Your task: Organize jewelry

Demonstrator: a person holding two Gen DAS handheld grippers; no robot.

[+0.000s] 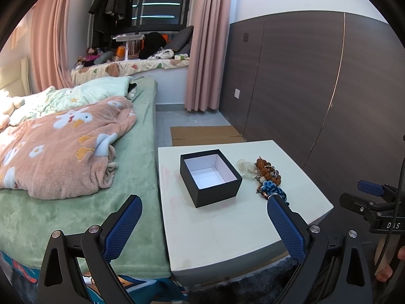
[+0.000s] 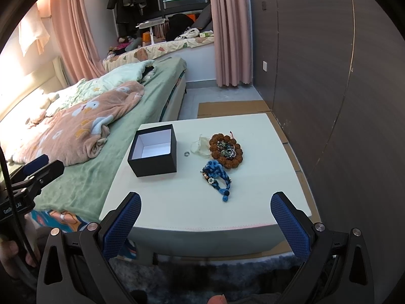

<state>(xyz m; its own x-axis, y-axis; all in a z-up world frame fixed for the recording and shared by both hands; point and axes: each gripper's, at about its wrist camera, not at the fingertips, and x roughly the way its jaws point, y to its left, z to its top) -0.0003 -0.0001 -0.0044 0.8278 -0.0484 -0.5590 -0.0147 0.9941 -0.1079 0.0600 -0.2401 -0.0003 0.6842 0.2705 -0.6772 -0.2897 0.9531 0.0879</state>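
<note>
Your left gripper point(image 1: 205, 225) stands wide open, its blue-padded fingers point(image 1: 124, 225) spread far apart with nothing between them. It hangs over the near edge of the white table point(image 1: 227, 235), one finger out over the green bed sheet point(image 1: 136, 172), the other toward the table's right side. The tip of that right-hand finger overlaps the end of the blue braided bracelet point(image 1: 274, 190) in the left wrist view; you cannot tell from here whether it touches it.

Your right gripper point(image 2: 206, 225) is spread just as wide and grips nothing. It sits at the table's front edge, with both fingers point(image 2: 291, 225) clear of everything on top.

The black box point(image 2: 154, 152) stands upright on the left part of the table, lid off, its white inside bare. Just to its right lies a small silver ring point(image 2: 186, 154), apart from the box. Further right is a pale, see-through pouch point(image 2: 201, 147), and touching it a ring of brown beads point(image 2: 226, 152) with a tangle of small metal pieces heaped in its middle; what each piece is cannot be made out. The blue braided bracelet lies just in front of the brown beads, with small pale beads and a little flower charm along one side, nearer to your right gripper than anything else.
</note>
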